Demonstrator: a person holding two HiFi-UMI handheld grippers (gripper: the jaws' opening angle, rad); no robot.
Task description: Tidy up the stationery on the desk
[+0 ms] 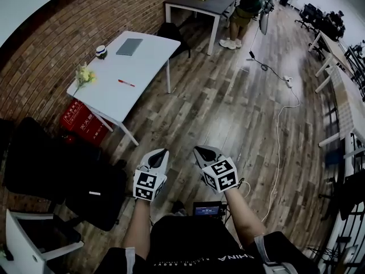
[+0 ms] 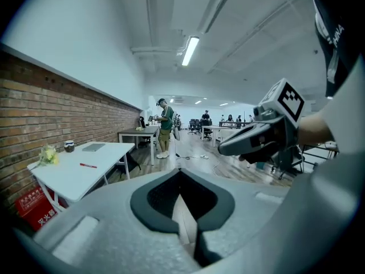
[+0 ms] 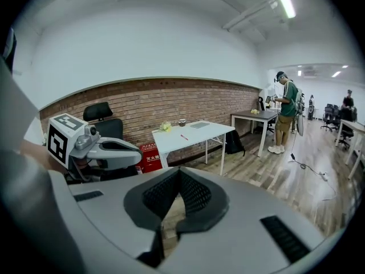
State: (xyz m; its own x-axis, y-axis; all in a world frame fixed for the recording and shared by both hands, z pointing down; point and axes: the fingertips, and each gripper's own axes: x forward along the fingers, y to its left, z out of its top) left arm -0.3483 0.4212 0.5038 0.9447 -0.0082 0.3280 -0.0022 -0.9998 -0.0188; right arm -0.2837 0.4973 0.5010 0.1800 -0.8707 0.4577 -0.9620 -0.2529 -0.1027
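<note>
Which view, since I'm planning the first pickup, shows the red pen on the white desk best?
The head view: it looks down on the red pen, lying bare on the white desk. The left gripper view shows it low and foreshortened; the right gripper view shows only a tiny red streak.

Open floor to desk, chairs left

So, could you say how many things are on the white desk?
4: a cup at the far corner, a grey notebook beside it, yellow flowers by the wall, a red pen in the middle.
</note>
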